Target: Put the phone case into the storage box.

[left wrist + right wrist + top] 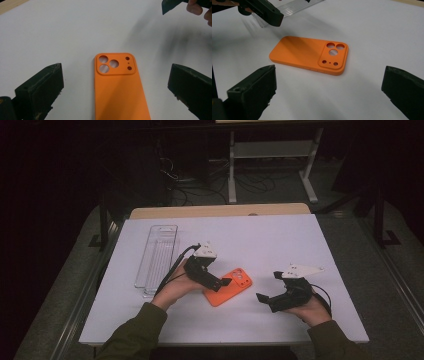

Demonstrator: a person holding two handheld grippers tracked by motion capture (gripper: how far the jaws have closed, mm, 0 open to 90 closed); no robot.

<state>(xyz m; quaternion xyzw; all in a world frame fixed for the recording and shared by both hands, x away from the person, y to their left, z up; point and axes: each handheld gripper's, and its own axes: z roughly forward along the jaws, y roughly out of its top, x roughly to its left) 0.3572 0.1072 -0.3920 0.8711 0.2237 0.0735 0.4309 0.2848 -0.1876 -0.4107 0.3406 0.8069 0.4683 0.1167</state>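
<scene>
In the left gripper view the orange phone case (120, 92) runs off the bottom edge. From above, the left tongs (220, 282) cover its near-left end. In the right gripper view the clear plastic tray (287, 10) is cut by the top edge

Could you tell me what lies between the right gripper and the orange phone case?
Nothing: in the right gripper view, bare white table separates the right gripper from the orange phone case.

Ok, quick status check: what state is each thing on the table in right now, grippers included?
Orange phone case: lying flat, camera-cutout side up, not gripped.
Left gripper: open, jaws wide on either side of the case, not touching it.
Right gripper: open, holding nothing, apart from the case.
Clear plastic tray: lying flat on the white table, apparently empty.
</scene>
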